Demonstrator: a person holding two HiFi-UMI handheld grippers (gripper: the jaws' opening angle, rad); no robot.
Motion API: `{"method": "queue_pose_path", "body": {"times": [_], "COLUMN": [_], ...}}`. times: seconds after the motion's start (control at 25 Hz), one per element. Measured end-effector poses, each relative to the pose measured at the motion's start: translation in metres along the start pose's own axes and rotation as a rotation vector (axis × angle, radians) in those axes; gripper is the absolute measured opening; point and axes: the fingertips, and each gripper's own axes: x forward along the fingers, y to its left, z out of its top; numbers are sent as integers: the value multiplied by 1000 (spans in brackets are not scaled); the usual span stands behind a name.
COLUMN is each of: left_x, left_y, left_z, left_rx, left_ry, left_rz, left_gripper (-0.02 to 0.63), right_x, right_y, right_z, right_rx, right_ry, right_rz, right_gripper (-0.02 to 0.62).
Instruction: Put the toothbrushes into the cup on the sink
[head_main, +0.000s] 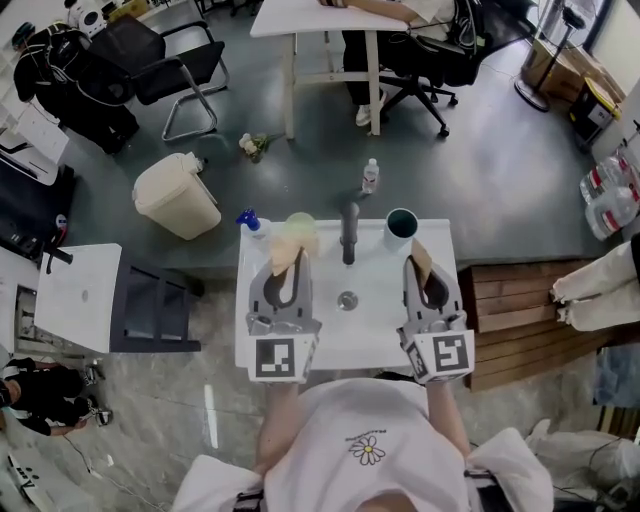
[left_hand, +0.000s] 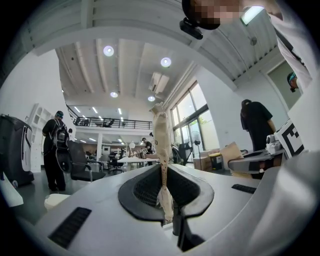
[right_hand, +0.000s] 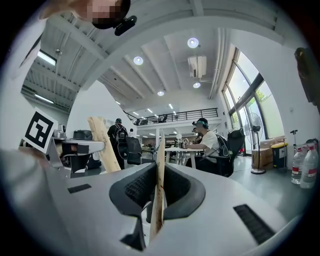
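Note:
Both grippers hover over a small white sink (head_main: 340, 350) with a dark faucet (head_main: 349, 232). My left gripper (head_main: 287, 262) is shut on a toothbrush in tan paper wrapping (head_main: 285, 256), which stands up between the jaws (left_hand: 161, 145). The right gripper (head_main: 425, 270) is shut on a second paper-wrapped toothbrush (head_main: 420, 257), seen edge-on (right_hand: 159, 180). A dark cup (head_main: 401, 224) stands at the sink's back right corner, just beyond the right gripper. From the right gripper view, the left gripper's wrapped toothbrush (right_hand: 102, 145) shows off to the left.
A green object (head_main: 301, 226) and a blue-topped item (head_main: 248, 218) sit at the sink's back left. On the floor are a beige bin (head_main: 175, 195) and a water bottle (head_main: 371, 175). A wooden platform (head_main: 510, 310) lies right, a grey cabinet (head_main: 150, 308) left.

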Motion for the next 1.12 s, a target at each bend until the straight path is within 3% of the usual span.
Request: {"method": "queue_pose_path", "body": {"times": [0.28, 0.6, 0.84, 1.12], "left_x": [1, 3, 1, 3], "left_y": [-1, 3, 10, 10], "left_z": [-7, -8, -22, -39], "left_rx": [-6, -10, -9, -4], "left_ry": [43, 54, 103, 164], "left_rz": [20, 59, 102, 135], "left_gripper": [38, 38, 38, 38], "right_x": [15, 77, 116, 142], "right_y": [-11, -52, -77, -90], "right_z": [1, 44, 28, -1], "right_rx": [24, 4, 66, 106], "right_ry": [-9, -166, -224, -200], "right_rz": [28, 54, 54, 74], "right_gripper": [28, 28, 28, 28]}}
